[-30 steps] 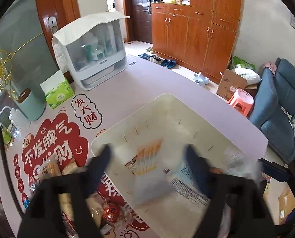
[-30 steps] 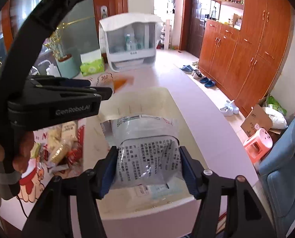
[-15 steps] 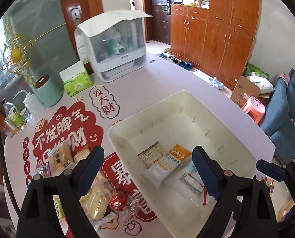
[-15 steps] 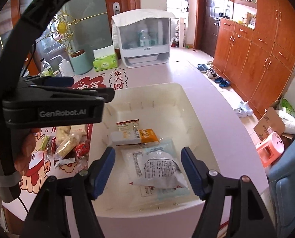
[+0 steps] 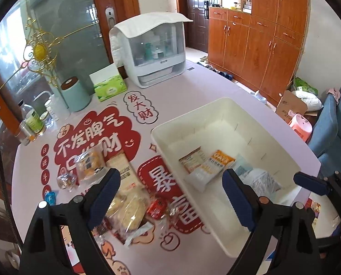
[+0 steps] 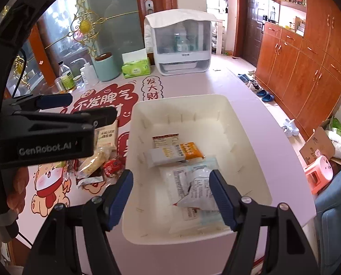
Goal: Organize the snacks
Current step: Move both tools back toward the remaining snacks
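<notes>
Pink tabletop [image 5: 216, 91] holds one white bin [image 6: 250, 137]; four packets inside, orange-ended bar [image 6: 174, 153] lying crosswise. Left gripper [image 5: 170, 194] and right gripper [image 6: 171, 191] gape wide, empty.

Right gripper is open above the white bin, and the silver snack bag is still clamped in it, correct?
Not quite. The right gripper is open above the white bin, but it holds nothing: the silver snack bag lies loose on the bin floor beside the orange packet. The right wrist view shows this.
</notes>
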A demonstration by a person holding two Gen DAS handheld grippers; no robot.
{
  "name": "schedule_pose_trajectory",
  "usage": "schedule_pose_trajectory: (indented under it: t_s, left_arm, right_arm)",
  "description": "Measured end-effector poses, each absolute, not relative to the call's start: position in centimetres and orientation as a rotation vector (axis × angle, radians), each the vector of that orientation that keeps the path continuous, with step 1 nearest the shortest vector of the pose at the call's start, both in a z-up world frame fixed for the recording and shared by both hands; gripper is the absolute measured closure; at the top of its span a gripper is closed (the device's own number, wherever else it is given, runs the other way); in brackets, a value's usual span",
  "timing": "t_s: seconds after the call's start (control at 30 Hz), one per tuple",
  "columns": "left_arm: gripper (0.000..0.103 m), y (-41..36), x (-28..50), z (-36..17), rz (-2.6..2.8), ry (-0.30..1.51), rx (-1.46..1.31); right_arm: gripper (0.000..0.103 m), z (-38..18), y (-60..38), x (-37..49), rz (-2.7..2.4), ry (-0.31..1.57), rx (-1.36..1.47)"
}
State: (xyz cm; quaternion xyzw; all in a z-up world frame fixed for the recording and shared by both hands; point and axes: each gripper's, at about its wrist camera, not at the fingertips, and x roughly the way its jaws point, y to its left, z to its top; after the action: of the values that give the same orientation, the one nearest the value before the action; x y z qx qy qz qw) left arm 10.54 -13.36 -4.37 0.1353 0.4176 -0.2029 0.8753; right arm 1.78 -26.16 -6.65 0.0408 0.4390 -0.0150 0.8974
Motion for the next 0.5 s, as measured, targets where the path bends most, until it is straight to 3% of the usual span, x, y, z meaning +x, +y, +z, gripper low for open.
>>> schedule_pose_trajectory:
  t_s: [0.5]
  left_arm:
    - [0.013, -0.1, 7.8, -5.8, -0.238, 0.910, 0.254]
  right_arm:
    - [0.034, -5.8, -19.5, 2.3, 0.050, 0.907, 0.050]
